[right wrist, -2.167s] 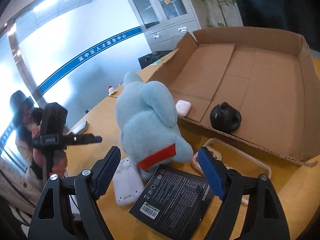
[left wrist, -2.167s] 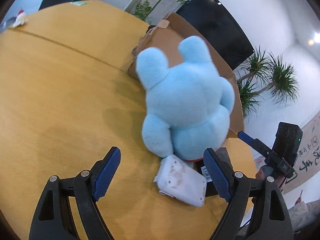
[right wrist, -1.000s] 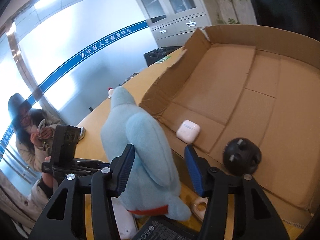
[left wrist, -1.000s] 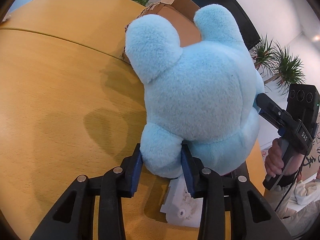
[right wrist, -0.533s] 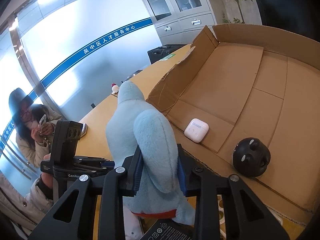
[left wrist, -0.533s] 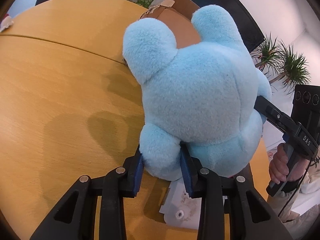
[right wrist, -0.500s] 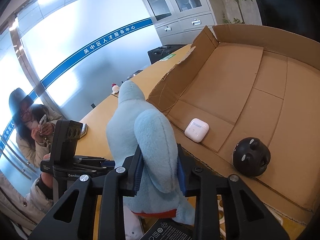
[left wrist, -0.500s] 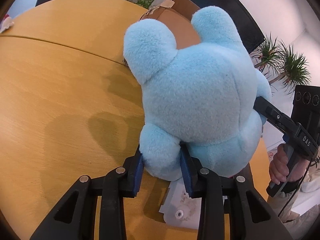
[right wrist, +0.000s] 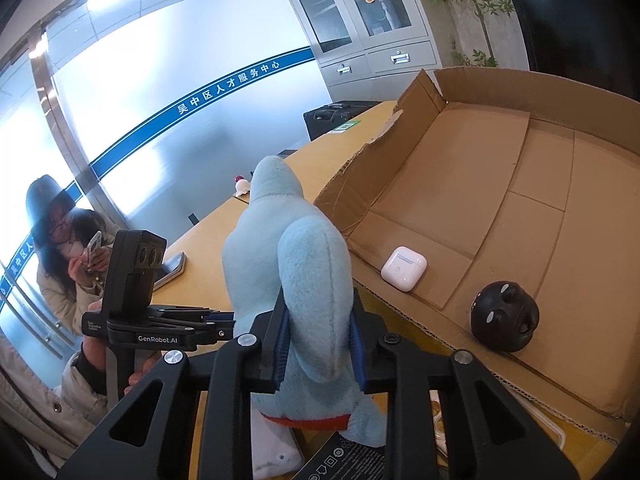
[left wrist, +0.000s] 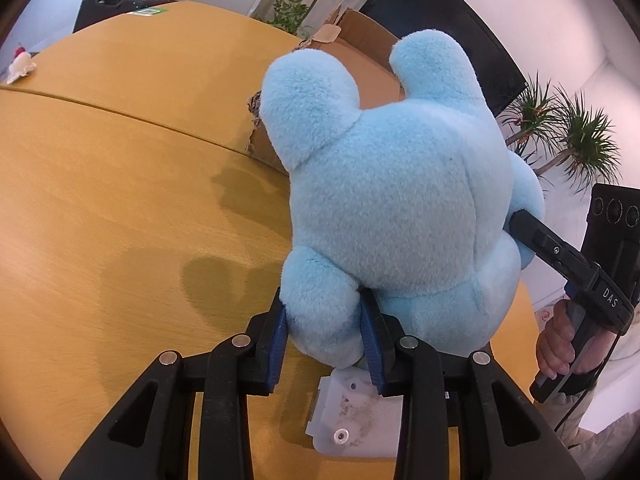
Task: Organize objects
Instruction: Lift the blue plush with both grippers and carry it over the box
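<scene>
Both grippers — left (left wrist: 324, 326) and right (right wrist: 318, 344) — have clamped onto the plush (left wrist: 400, 208), one limb each, sharing its bulk for the lift toward the box (right wrist: 500, 208).

"GenRobot.AI" marks the left hand-held gripper (right wrist: 224, 326), "DAS" the right hand-held gripper (left wrist: 516, 220), and "吴中区人才服务中心" the blue wall stripe (right wrist: 228, 82).

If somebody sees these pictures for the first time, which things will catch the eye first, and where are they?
First the big light-blue plush toy, in the middle over the wooden table, pinched at once by the left gripper and the right gripper. Behind it lies an open cardboard box holding a white earbud case and a black ball.
</scene>
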Motion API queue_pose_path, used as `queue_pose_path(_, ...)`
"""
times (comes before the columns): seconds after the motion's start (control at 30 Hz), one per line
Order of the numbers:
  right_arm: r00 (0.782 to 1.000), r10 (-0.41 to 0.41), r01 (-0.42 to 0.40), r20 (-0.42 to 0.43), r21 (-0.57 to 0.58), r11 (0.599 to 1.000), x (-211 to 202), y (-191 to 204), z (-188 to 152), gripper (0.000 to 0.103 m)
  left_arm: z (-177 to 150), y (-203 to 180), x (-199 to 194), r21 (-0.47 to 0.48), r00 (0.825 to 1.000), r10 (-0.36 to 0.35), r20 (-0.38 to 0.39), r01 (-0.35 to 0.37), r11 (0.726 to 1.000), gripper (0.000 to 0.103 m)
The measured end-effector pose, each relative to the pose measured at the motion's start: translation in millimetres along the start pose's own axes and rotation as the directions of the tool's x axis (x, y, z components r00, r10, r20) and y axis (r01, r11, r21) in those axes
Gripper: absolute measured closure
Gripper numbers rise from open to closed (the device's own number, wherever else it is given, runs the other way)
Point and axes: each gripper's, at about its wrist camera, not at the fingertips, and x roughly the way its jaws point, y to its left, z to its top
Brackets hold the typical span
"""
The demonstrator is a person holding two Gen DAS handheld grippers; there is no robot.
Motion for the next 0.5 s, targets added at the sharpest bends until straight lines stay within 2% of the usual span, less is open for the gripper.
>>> queue_pose_path(0.5,0.999,0.018,-0.016,0.048,-0.036,0.999,-17.6,14.4,3.2,0.080,6.9,-22.9,-42.6,0.051,0.998,0.027,0.062,-0.030,0.998,0.071)
